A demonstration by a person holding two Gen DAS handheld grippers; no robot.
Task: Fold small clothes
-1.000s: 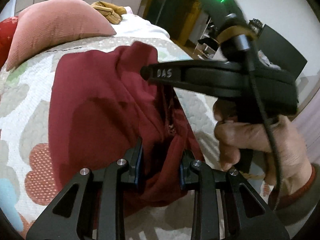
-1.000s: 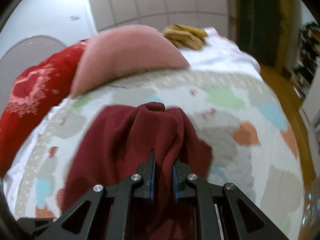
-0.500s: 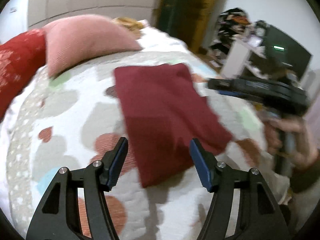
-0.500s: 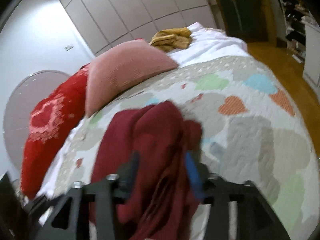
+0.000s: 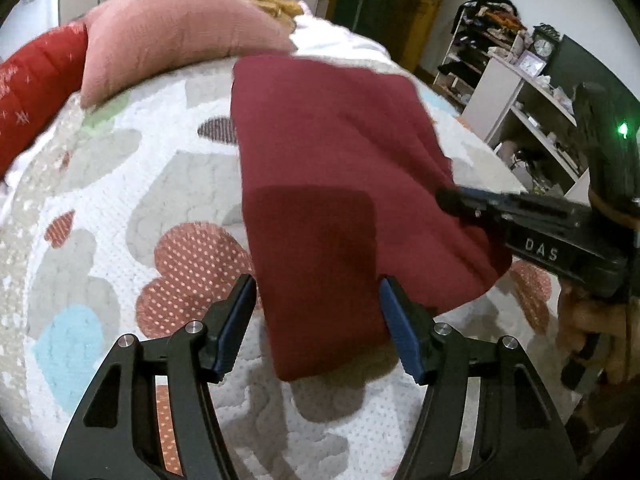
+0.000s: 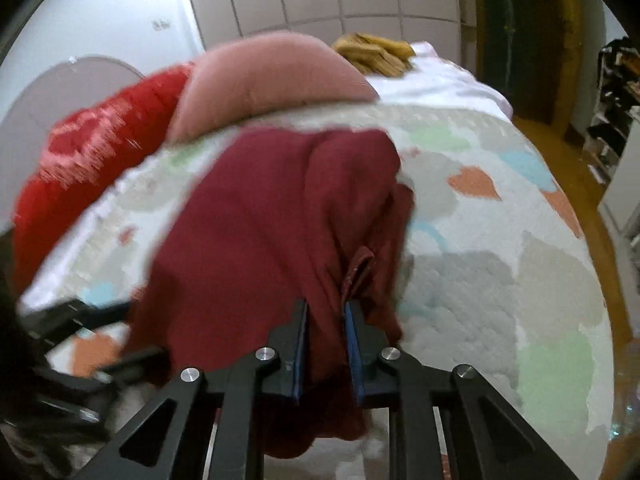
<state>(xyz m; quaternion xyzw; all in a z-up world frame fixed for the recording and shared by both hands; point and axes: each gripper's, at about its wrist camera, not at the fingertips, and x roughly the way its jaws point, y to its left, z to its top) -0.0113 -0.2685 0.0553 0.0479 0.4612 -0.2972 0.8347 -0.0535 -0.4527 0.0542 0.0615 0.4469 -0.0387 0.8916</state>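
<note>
A dark red garment (image 5: 332, 168) lies folded into a rough rectangle on the heart-patterned quilt (image 5: 120, 208). My left gripper (image 5: 317, 284) is open, its blue pads (image 5: 236, 320) standing either side of the garment's near end without pressing it. At the cloth's right edge, my right gripper (image 5: 460, 202) comes in from the side, with a hand below it. In the right wrist view that gripper (image 6: 326, 306) has its jaws closing, and a bunched fold of the garment (image 6: 272, 216) is pinched between the pads. The garment's right side is rumpled there.
A pink pillow (image 5: 176, 36) and a red pillow (image 5: 36, 80) lie at the head of the bed. A yellow-brown cloth (image 6: 376, 56) sits on white bedding behind them. Open shelves (image 5: 516, 92) with clutter stand to the right, past the bed's edge and a wooden floor (image 6: 560, 136).
My left gripper let go of the garment, opened wide and drew back. The right gripper opened, shifted, and has closed again on a fold. The garment now lies flatter.
</note>
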